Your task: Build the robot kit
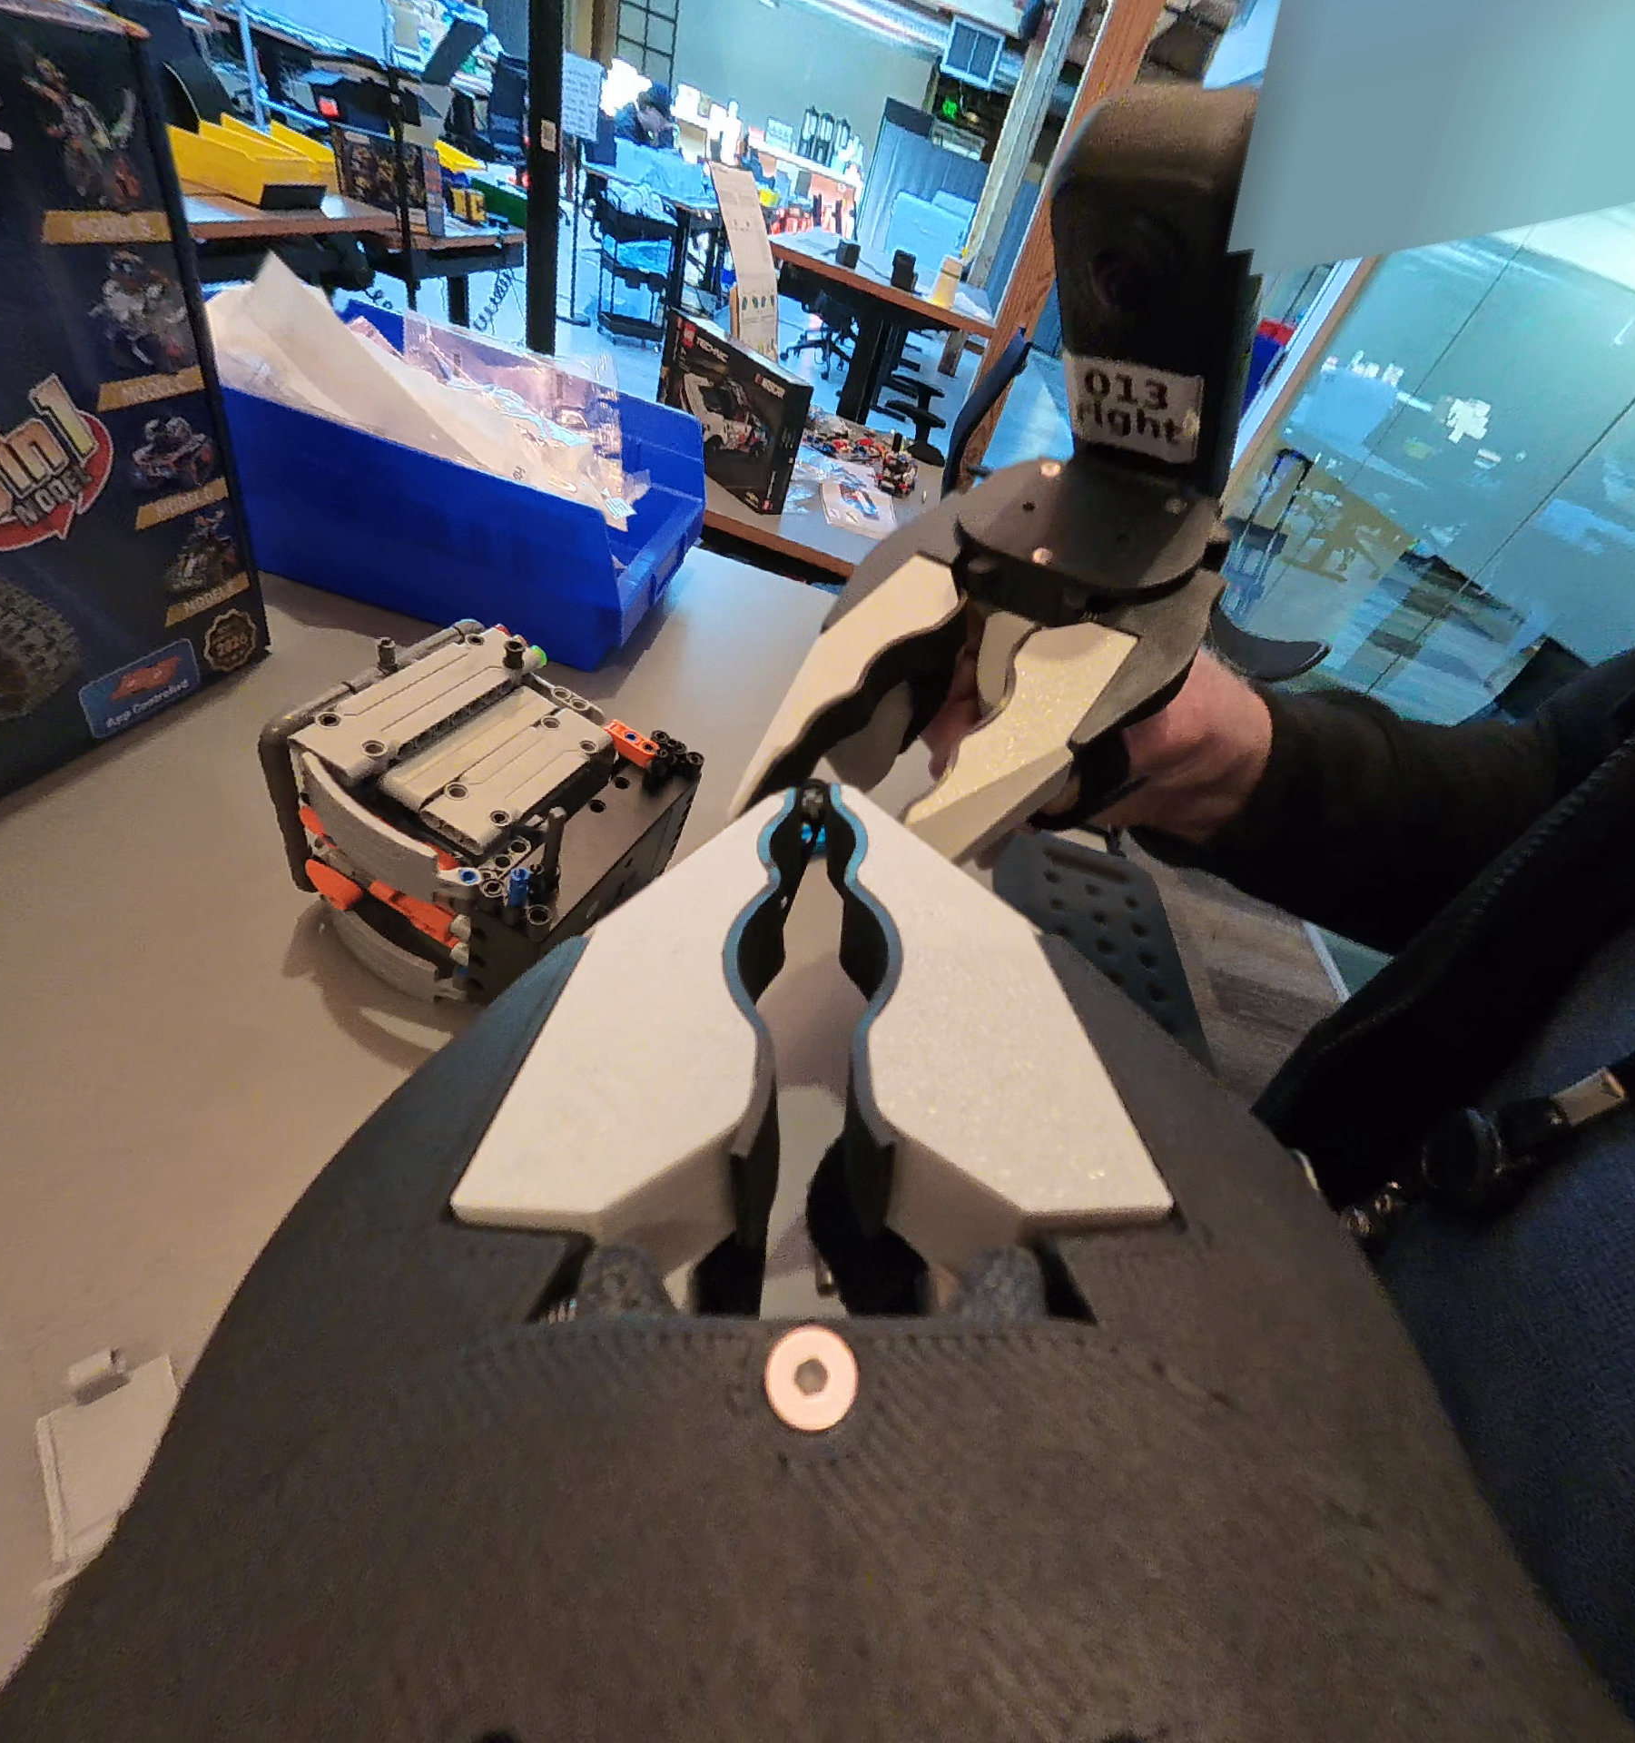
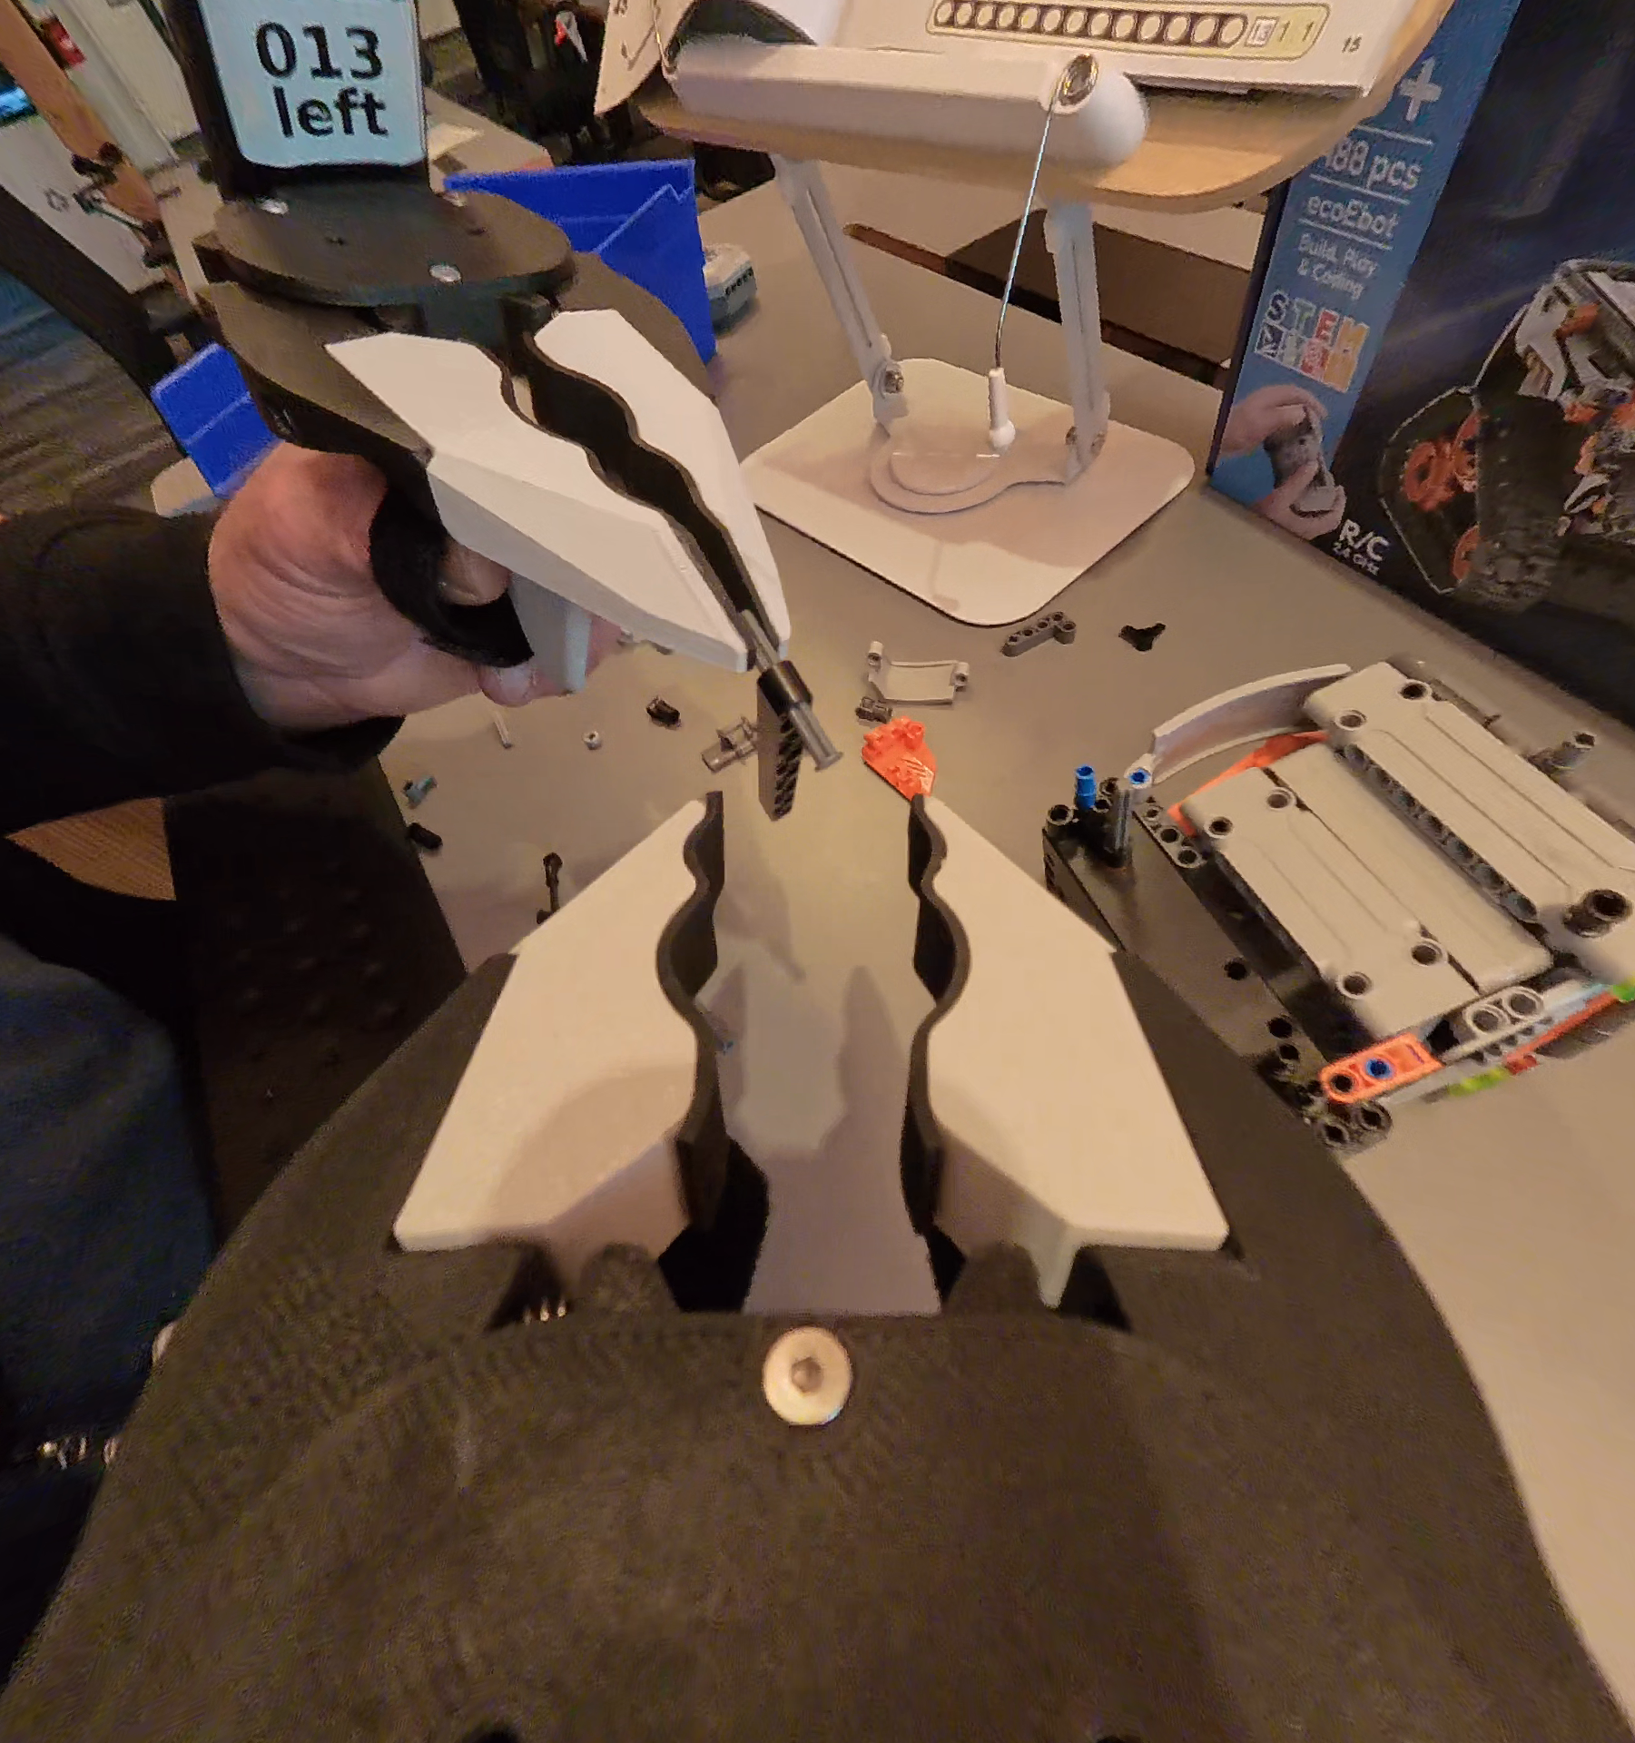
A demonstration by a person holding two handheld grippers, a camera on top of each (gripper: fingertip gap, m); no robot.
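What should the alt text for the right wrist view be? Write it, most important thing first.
The left gripper, held in a hand, is shut on a grey axle carrying a black beam, above a grey table. The right gripper is open just below it. A partly built grey, black and orange brick model sits to the right.

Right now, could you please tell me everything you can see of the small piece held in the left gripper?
The small piece is a black studless beam with a row of holes, on a grey axle carrying a black bushing, plastic by its look. The left gripper is shut on the axle's upper end, so the beam hangs clear above the grey table, just ahead of the open right gripper, which does not touch it.
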